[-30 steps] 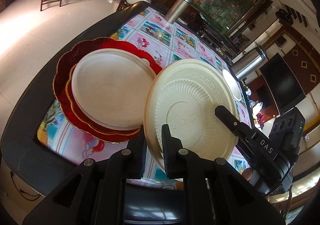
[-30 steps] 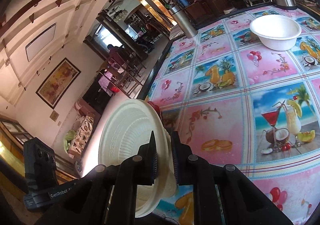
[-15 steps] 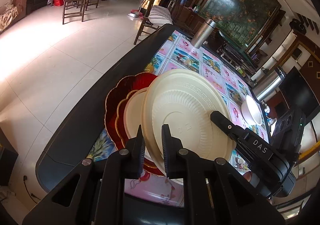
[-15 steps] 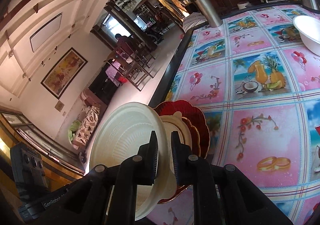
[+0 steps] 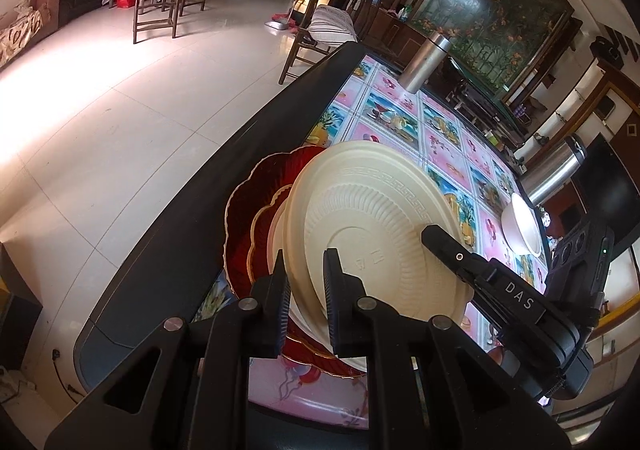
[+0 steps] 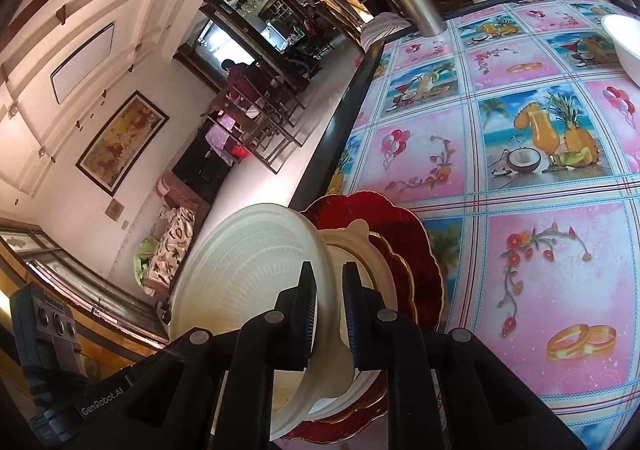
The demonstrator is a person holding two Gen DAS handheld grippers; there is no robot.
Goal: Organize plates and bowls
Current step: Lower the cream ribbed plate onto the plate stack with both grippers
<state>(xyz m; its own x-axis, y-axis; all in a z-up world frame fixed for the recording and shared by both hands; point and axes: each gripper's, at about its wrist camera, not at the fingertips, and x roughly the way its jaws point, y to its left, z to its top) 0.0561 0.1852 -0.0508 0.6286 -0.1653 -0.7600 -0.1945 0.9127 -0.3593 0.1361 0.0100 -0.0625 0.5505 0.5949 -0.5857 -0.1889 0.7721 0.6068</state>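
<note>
Both tongs grip the same cream-coloured round moulded plate with a ribbed underside [image 5: 372, 234], each from its own side of the rim. The left tongs [image 5: 306, 290] are narrow, clamped on the near edge of the plate, one black ridged finger on either face. The right tongs [image 6: 329, 304] are likewise narrow and pinch the opposite edge; in the left wrist view their black finger marked DAS lies against the plate's underside.

The plate is tilted on edge, bottom facing the left camera, and sits directly over a stack at the near corner of the counter [image 5: 172, 250]. That stack has a large dark red scalloped plate with a gold rim [image 5: 256, 193] at the bottom, a smaller red gold-edged scalloped plate [image 6: 404, 274] on it, and a cream plate with a wavy rim [image 6: 356, 238] on top. Whether the held plate's lower edge touches the cream plate beneath cannot be told.

The counter is covered by a pink checked cloth printed with fruit drinks and balloons [image 6: 520, 153]. Well apart, at the far side, stands a white round bowl [image 5: 522, 223], with a steel cylindrical flask [image 5: 554, 169] just beyond it and a second steel flask [image 5: 424, 63] at the far end
</note>
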